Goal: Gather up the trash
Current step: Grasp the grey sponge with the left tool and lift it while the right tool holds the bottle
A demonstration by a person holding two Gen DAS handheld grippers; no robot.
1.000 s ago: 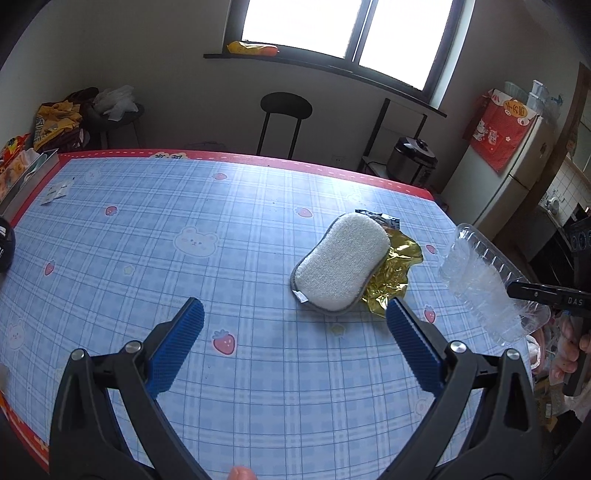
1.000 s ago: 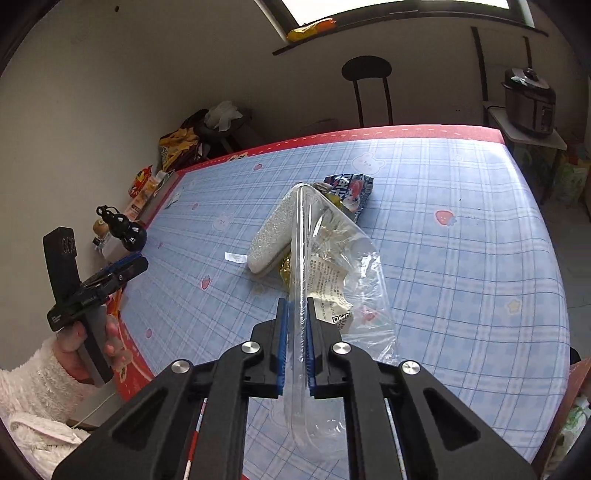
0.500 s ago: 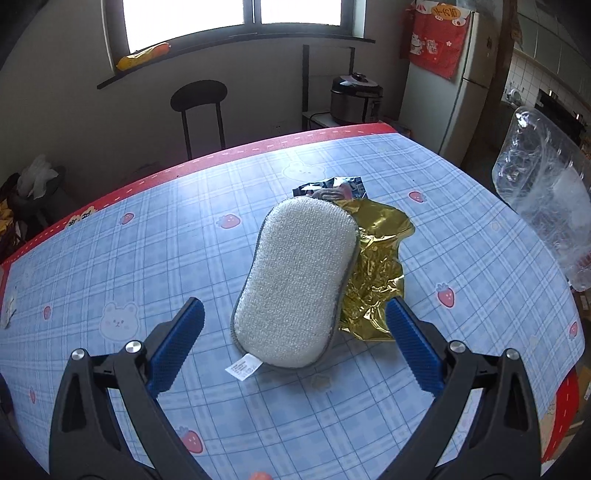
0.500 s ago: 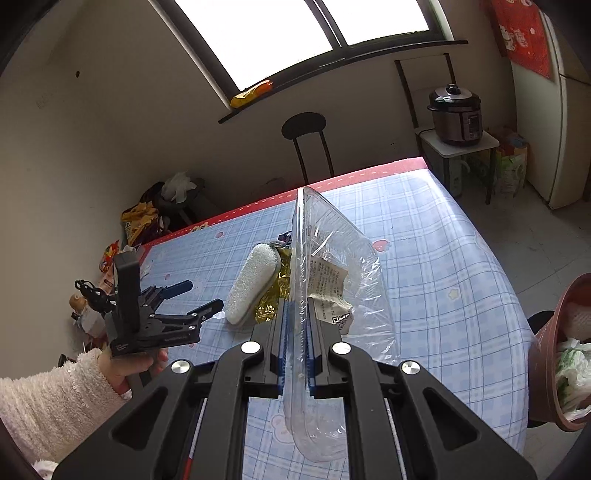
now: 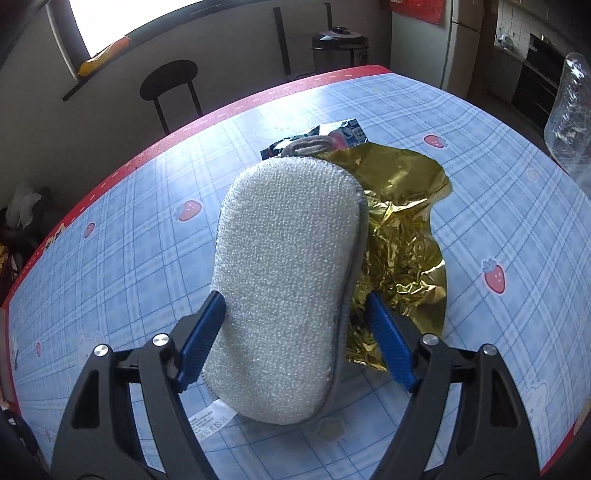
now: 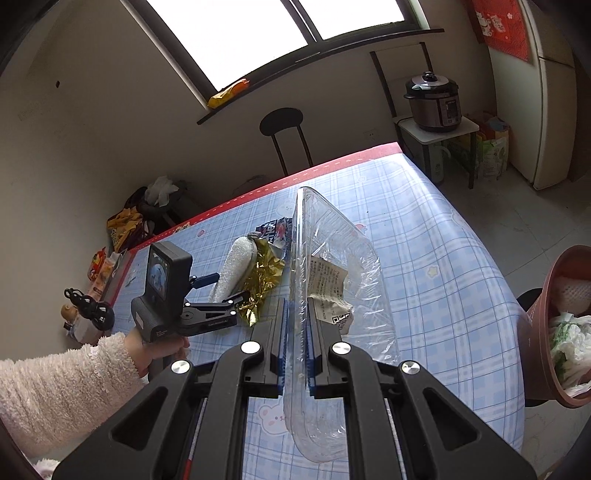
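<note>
Grey sponge (image 5: 284, 273): lies on your blue checked tablecloth (image 5: 498, 192), overlapping the crumpled gold foil wrapper (image 5: 402, 236) (a printed packet (image 5: 325, 138) peeks out behind).
Left gripper (image 5: 295, 332): your jaws straddle the sponge's near end and are closing; the left pad touches, the right stands just off.
Right gripper (image 6: 295, 343): clamped on the clear plastic tray (image 6: 332, 295), held upright over the table.
Bin (image 6: 554, 325): brown, beside the table edge.

Blown-out window (image 6: 273, 33) backlight, fisheye warp
</note>
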